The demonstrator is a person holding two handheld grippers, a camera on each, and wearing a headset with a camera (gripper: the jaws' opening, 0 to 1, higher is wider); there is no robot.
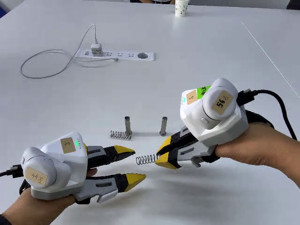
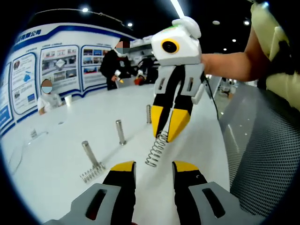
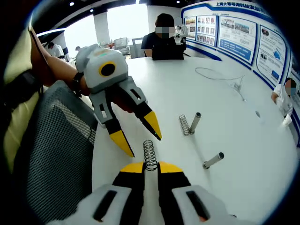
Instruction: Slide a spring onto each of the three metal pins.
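White table point(image 1: 197, 56) in an exhibition hall (poster walls and people at the far side, per the gripper views). Power strip point(image 1: 117, 55) and cup point(image 1: 181, 7) sit far back.

Right gripper point(image 1: 162, 156): jaws pinched on one end of a spring point(image 1: 147, 159). The rest of the coil pokes free toward the left gripper point(image 1: 131, 164), whose jaws stand apart with nothing between them.

Two pins stand upright mid-table: pin A point(image 1: 127, 123) and pin B point(image 1: 163, 124). A second spring point(image 1: 120, 135) lies flat against the foot of pin A, not threaded on.

Handling (judgement): the spring is light, thin wire. It is soft along its axis and likely to bow sideways or pop out of a hard pinch. Best hold is across the last few coils at one end, leaving the other end open for the pin top.

Views: the head view gives two pins, while the left gripper view gives a third pin point(image 2: 148, 114) behind the right gripper. The right gripper view shows the coil end seated between its own jaw tips.
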